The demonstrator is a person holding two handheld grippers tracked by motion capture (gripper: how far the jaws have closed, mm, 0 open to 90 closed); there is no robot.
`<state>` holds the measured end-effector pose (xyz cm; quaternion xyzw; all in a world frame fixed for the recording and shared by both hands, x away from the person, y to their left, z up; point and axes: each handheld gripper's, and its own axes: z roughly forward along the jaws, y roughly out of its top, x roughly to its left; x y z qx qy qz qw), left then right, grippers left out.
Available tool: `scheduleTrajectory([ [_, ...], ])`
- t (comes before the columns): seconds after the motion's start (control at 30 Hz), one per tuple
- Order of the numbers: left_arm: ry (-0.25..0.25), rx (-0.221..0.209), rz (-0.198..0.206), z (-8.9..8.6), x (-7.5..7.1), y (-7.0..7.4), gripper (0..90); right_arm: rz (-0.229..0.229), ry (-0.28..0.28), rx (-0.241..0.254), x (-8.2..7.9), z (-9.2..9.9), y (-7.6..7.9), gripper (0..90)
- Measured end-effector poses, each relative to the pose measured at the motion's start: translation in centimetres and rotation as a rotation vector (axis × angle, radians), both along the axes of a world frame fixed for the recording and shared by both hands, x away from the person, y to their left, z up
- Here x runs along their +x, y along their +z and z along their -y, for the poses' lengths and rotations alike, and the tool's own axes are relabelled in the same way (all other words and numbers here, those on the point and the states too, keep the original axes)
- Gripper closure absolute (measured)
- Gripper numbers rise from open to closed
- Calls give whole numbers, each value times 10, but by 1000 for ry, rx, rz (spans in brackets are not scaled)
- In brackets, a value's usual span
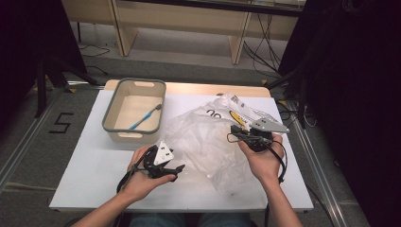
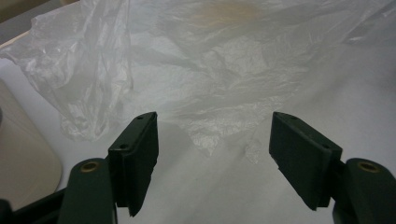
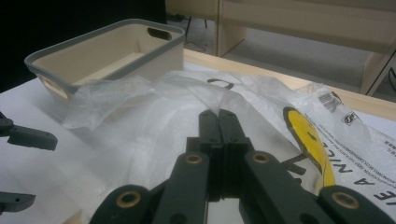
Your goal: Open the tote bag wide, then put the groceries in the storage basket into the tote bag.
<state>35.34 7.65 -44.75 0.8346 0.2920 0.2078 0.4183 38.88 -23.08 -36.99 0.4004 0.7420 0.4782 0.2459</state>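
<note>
A: Starting at the left. Bin (image 1: 135,109) is sitting at the table's (image 1: 90,170) far left, beige walls, grey rim, cut-out handles. One toothbrush (image 1: 144,117) is lying inside it, blue handle slanting across the floor, head toward the far right corner. Nothing else showing in there.

B: And the left gripper (image 1: 177,170)?

A: It is hovering low near the table's near edge, pointing right toward the bag (image 1: 208,142). Jaws are standing spread wide; in the left gripper view (image 2: 212,156) bare table is lying between them, and the bag's crumpled edge is sitting just beyond the tips, not touching the pads.

B: The bag itself?

A: Clear plastic, lying crumpled and mostly flat across the middle and right of the table, its near-left edge close to the bin. Black print and a yellow mark (image 3: 310,140) are showing at the far right end. Contents: cannot tell, the film is too creased to read through.

B: Right gripper (image 1: 232,134)?

A: It is resting on the bag's right half, pointing left. In the right gripper view (image 3: 218,122) the jaws are pressing together; whether they are pinching a fold of film, I cannot tell. The bin (image 3: 107,51) is sitting beyond them, far left.
</note>
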Motion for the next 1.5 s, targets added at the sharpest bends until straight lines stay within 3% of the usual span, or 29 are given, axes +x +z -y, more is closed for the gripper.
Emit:
scheduleTrajectory([
  [1.13, 11, -1, -6, -3, 2, 0, 325, -4, 3, -7, 1, -2, -1, 900],
  [1.3, 14, -6, -7, -4, 2, 6, 325, -6, 5, -5, 0, -4, -1, 900],
  [1.5, 30, -40, -10, -13, 5, 26, 326, -14, 9, -4, -1, -2, -3, 900],
])
